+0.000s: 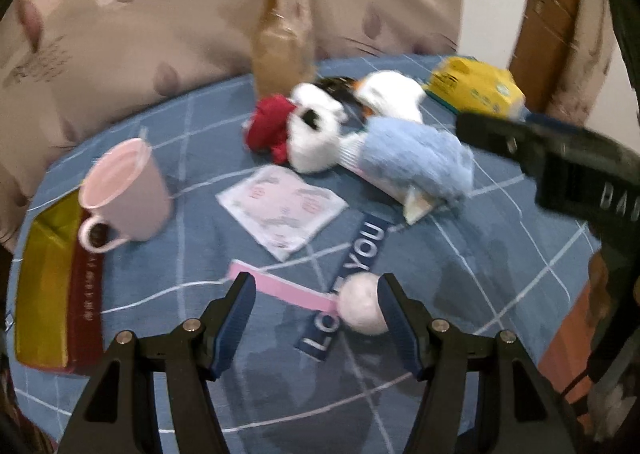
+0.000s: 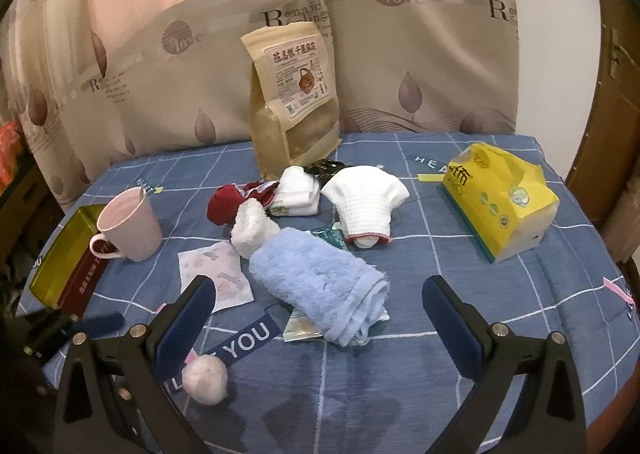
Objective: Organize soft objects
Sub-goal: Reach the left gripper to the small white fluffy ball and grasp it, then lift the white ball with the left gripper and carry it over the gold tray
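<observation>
Here the pink ball (image 1: 362,302) lies on the blue cloth (image 1: 460,294) just ahead of the left gripper (image 1: 316,310), nearer its right finger, both grippers spread and empty, while the right gripper (image 2: 320,318) faces the towel roll (image 2: 320,286), whose long axis runs diagonally away toward the left.

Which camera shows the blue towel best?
The right wrist view: the blue towel lies sharp and whole, rolled, between the open right tool fingers. The left wrist view shows it blurred, farther off, beside the white socks.
</observation>
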### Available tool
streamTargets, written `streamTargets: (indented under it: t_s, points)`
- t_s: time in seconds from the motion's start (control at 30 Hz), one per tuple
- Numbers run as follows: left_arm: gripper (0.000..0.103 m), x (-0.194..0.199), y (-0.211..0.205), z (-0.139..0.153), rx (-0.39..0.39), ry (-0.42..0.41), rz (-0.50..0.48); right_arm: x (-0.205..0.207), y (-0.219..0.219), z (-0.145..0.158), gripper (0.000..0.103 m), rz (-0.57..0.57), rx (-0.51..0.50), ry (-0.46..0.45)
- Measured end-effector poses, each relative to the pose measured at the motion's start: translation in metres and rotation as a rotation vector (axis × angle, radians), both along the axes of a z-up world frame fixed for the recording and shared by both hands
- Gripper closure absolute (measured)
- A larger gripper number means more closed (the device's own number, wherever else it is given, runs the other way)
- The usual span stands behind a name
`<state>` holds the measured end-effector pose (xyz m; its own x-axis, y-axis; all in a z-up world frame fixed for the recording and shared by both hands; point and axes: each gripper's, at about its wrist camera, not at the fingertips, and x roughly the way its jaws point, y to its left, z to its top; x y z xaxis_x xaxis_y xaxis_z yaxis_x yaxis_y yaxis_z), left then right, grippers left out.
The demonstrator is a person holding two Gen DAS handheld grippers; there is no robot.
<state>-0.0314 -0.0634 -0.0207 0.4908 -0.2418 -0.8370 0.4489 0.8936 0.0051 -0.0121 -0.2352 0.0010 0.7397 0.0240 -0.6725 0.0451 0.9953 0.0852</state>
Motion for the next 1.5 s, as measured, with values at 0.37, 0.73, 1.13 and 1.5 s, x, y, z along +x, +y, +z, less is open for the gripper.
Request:
streamTargets:
  t_s: [0.37, 0.73, 1.13, 1.5]
  points:
    - [0.049, 0.009, -0.021, -0.031, -0.01, 0.127, -0.086, 0.0, -0.014, 0.001, 0.0, -0.028, 0.007, 0.001]
    - [0.059, 0.018, -0.029, -0.052, 0.016, 0.194, -0.087, 0.004, -0.02, -0.006, 0.0, -0.039, 0.022, 0.024]
    - [0.075, 0.02, -0.023, -0.05, -0.018, 0.186, -0.085, 0.006, -0.019, -0.011, 0.0, -0.034, 0.017, 0.04]
    - [0.076, 0.023, -0.01, -0.032, -0.025, 0.132, -0.055, 0.01, -0.023, -0.018, 0.0, -0.038, 0.015, 0.054]
